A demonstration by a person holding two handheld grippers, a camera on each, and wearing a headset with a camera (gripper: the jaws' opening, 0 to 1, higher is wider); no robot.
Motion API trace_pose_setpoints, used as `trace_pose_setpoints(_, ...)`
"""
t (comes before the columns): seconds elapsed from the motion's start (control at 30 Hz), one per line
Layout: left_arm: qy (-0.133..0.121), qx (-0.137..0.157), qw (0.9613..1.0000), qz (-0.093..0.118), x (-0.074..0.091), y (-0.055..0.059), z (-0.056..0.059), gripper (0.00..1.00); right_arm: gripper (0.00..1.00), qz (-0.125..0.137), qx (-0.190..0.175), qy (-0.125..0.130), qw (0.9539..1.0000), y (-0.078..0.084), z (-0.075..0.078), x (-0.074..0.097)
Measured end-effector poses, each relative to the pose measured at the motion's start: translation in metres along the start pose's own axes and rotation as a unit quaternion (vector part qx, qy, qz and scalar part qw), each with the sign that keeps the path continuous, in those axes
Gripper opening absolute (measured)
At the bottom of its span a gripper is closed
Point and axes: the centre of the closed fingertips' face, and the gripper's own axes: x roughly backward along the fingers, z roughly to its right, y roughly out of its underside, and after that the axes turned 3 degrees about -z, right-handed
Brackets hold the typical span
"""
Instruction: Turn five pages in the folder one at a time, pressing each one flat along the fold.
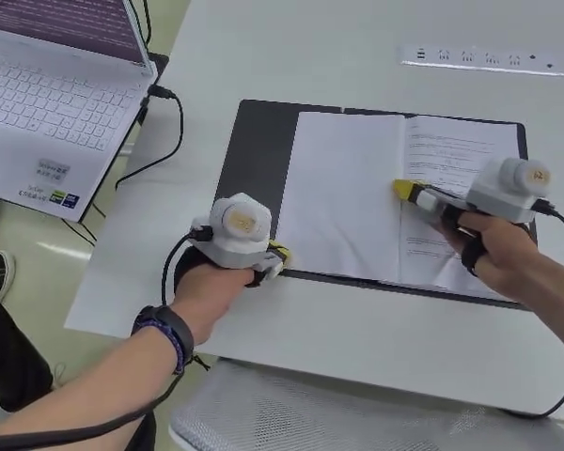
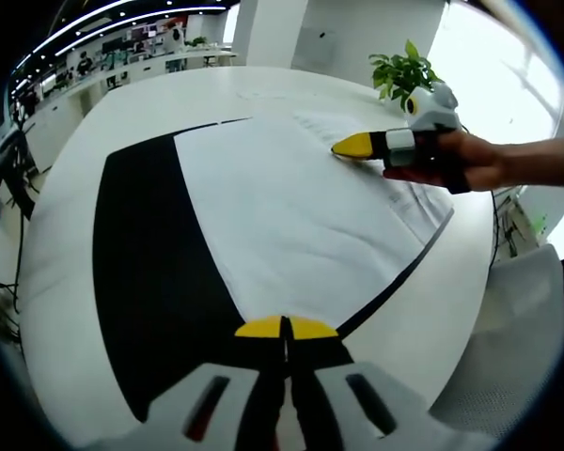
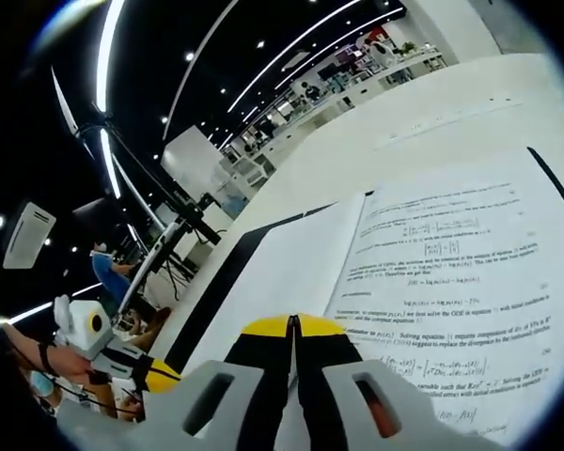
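Right hand-held gripper [image 1: 410,192]: jaws together, empty, tip lay on fold of open folder [image 1: 256,150], mid table [image 1: 357,56]. Left hand-held gripper [image 1: 276,256]: also closed, at folder's near edge by blank page [image 1: 343,188]. Judged: pressing step under way; number of pages turned untellable.

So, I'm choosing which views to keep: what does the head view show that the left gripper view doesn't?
Head view: the person's left hand with its wristband, wrapped around the left hand-held gripper. Left gripper view: a potted plant and the office behind it. Both: the open folder, its blank page and the right hand-held gripper pressing near the fold.
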Motion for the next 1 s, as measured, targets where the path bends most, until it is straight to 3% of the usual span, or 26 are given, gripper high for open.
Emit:
trace_pose_setpoints(0.33,-0.015,-0.007,0.9998,0.009,0.001,0.001,0.0,0.0,0.0,0.015,-0.006,-0.005,0.9999,-0.012,0.007,-0.007)
trace_pose_setpoints(0.57,-0.008,-0.002,0.9999,0.009,0.001,0.001,0.0,0.0,0.0,0.043,-0.03,0.006,0.9986,-0.03,0.018,-0.017)
trace_pose_setpoints(0.73,-0.01,-0.005,0.9999,0.01,0.002,0.001,0.001,0.0,0.0,0.072,-0.06,0.024,0.9953,-0.044,0.031,-0.023)
trace_pose_setpoints(1.0,-0.008,-0.005,0.9999,0.013,0.002,0.001,0.0,0.0,0.0,0.086,-0.066,0.037,0.9934,-0.054,0.036,-0.03)
